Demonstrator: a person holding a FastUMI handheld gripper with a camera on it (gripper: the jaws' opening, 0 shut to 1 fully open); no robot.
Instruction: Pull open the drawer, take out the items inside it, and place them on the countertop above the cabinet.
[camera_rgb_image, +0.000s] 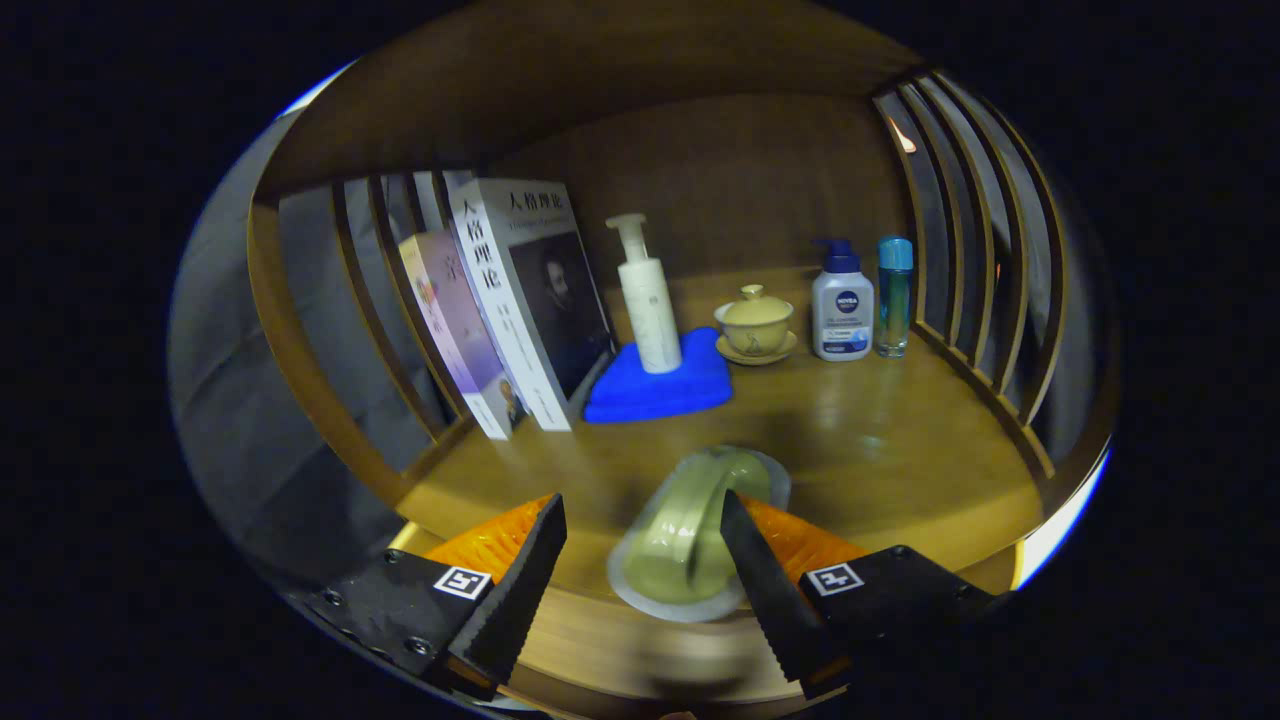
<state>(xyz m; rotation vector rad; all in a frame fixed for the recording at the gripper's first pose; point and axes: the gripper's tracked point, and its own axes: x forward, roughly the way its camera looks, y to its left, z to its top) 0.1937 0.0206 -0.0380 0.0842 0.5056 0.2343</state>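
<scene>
With fingers spread wide, the gripper (640, 560) is released; a pale green packet (690, 535) lies between them on the countertop (900, 450), books (520, 300) at ten o'clock.

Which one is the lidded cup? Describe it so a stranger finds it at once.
On the wooden countertop, beyond the open gripper and the clear packet between its fingers, look along the back row. The lidded cup sits on a saucer, the only squat, pale yellow piece among tall bottles.

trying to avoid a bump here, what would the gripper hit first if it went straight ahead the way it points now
Probably the pale green packet in a clear wrapper lying between the open gripper fingers on the wooden countertop. Beyond it lies the blue folded cloth under the white pump bottle, though depth is hard to judge.
</scene>
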